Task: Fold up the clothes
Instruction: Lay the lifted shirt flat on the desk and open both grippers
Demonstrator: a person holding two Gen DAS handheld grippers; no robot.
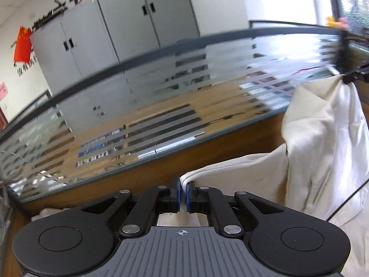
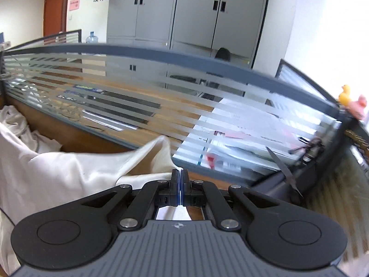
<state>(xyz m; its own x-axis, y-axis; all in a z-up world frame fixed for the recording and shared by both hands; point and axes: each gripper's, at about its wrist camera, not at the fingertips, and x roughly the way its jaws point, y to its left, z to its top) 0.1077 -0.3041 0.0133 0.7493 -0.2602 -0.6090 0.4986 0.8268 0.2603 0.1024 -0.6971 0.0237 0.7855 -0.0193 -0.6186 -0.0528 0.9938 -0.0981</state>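
Note:
A cream-white garment (image 1: 322, 138) hangs stretched between both grippers, lifted in front of a desk partition. My left gripper (image 1: 183, 182) is shut on a folded edge of the garment, which runs off to the right and upward. At the upper right of the left wrist view, the dark fingers (image 1: 356, 72) of the other gripper pinch the garment's far corner. In the right wrist view my right gripper (image 2: 180, 175) is shut, with the garment (image 2: 57, 173) rising in a peak to its jaws and sagging away to the left. Both views are motion-blurred.
A glass partition with frosted stripes (image 1: 161, 92) stands close ahead, with a wooden desk and papers behind it. Grey cabinets (image 2: 196, 11) line the back wall. A yellow duck toy (image 2: 344, 93) and a pink toy sit on the partition's right end.

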